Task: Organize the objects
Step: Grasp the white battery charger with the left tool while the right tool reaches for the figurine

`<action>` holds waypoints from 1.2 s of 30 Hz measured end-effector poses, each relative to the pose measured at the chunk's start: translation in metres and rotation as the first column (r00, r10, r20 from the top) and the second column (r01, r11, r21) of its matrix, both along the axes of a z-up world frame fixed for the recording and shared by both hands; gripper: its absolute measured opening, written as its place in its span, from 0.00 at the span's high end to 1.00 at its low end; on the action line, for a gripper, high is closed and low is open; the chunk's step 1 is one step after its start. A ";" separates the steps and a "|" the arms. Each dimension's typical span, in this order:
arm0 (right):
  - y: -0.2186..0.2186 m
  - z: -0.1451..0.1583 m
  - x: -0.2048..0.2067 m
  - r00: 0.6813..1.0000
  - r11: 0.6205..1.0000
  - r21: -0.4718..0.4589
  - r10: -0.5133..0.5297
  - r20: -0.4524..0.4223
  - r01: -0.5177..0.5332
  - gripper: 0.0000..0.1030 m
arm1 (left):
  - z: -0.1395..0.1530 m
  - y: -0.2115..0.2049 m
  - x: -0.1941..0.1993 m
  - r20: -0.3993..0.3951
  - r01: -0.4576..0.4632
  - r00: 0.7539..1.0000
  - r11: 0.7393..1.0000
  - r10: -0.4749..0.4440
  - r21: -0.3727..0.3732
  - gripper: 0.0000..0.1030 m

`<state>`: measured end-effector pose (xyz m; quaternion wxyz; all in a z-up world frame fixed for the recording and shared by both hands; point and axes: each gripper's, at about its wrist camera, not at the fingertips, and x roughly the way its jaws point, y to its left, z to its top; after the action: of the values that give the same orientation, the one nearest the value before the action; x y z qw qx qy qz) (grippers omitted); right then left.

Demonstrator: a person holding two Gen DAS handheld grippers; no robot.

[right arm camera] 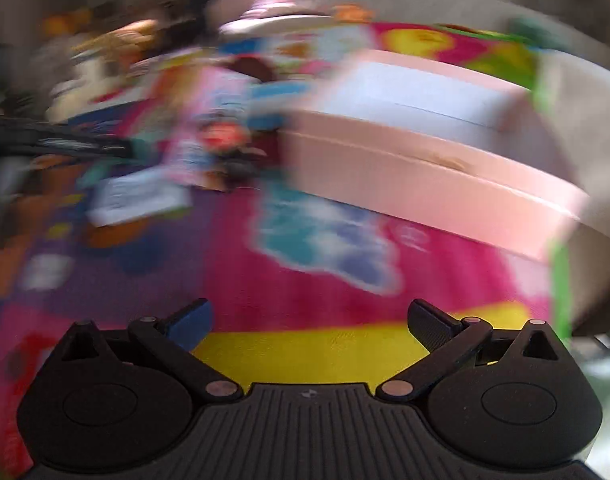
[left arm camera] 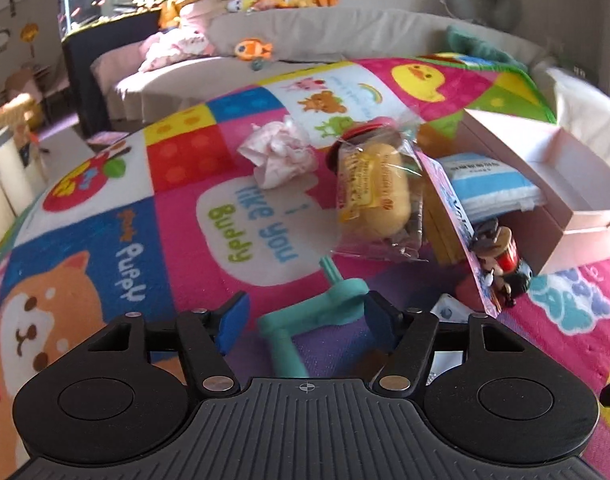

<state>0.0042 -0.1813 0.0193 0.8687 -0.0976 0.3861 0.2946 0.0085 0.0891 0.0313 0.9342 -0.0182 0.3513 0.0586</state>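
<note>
Teal clamp [left arm camera: 325,312] between left jaws.

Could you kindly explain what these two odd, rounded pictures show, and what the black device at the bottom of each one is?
Each picture comes from a fisheye camera on a hand-held two-finger gripper, looking along its fingers. The black device is the gripper itself. The left gripper has a teal plastic toy between its fingers; I cannot tell whether they press on it. On the colourful play mat lie a bagged yellow toy, a crumpled cloth, a small figurine and an open pink box. The right gripper is open and empty; its picture is blurred, showing mainly the pink box.
</note>
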 end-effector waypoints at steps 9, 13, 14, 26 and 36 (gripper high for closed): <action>0.103 0.026 0.003 0.939 0.970 -0.110 0.240 0.247 -0.218 0.39 | 0.016 0.000 -0.046 0.068 0.066 0.996 0.997 -0.064 -0.034 0.35; 0.129 0.021 0.028 0.944 0.978 -0.112 0.198 0.264 -0.174 0.44 | 0.020 -0.007 -0.064 0.039 0.181 0.983 0.983 -0.180 -0.018 0.36; 0.132 0.022 0.037 0.953 0.981 -0.098 0.185 0.239 -0.166 0.44 | 0.020 -0.010 -0.067 0.035 0.200 0.979 0.980 -0.199 -0.018 0.36; 0.075 0.026 0.037 0.976 0.980 0.013 0.197 -0.089 -0.196 0.66 | -0.005 -0.063 -0.018 -0.087 0.305 0.951 0.948 -0.297 0.093 0.36; 0.032 0.030 0.003 0.981 0.981 -0.018 0.194 0.016 -0.194 0.41 | -0.005 -0.075 -0.029 -0.183 0.187 0.966 0.982 -0.182 0.010 0.49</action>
<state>0.0070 -0.1494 0.0489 0.8385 -0.1443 0.3694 0.3737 -0.0202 0.0140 0.0261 0.8999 0.0329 0.4343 -0.0223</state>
